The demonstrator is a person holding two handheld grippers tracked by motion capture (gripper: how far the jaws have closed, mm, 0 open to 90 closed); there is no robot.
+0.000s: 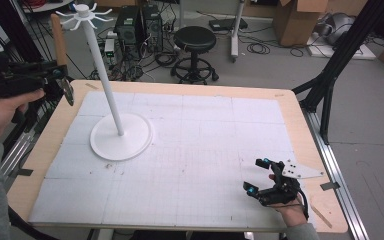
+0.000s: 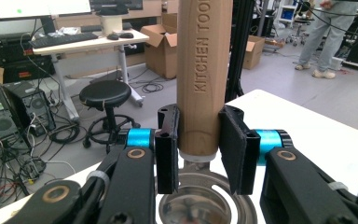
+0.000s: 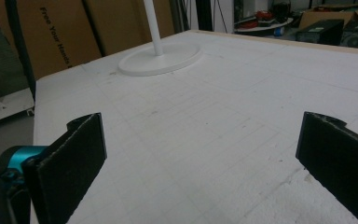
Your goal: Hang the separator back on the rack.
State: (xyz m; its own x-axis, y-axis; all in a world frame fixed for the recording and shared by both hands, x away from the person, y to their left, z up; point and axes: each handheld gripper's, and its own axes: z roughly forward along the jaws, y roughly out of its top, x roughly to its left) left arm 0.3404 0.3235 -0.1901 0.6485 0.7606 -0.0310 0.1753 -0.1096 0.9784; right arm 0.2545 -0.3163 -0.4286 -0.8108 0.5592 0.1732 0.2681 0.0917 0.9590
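My left gripper (image 1: 59,74) is held above the table's far left corner, shut on the wooden handle (image 1: 58,37) of a kitchen utensil. The handle points up and the utensil's metal head (image 1: 69,93) hangs below the jaws. In the left gripper view the two pads (image 2: 167,140) clamp the handle (image 2: 204,70), stamped "KITCHEN TOOL", just above the round steel head (image 2: 205,205). A white hook stand (image 1: 101,70) rises from its round base (image 1: 121,136) on the left half of the table. My right gripper (image 1: 256,175) (image 3: 204,140) rests open near the front right, nothing between its jaws.
The white gridded foam board (image 1: 205,145) covers the wooden table (image 1: 305,125). The stand's hook crown (image 1: 84,14) is close to the right of the held handle. A black stool (image 1: 195,42), computers and cables stand on the floor beyond the far edge.
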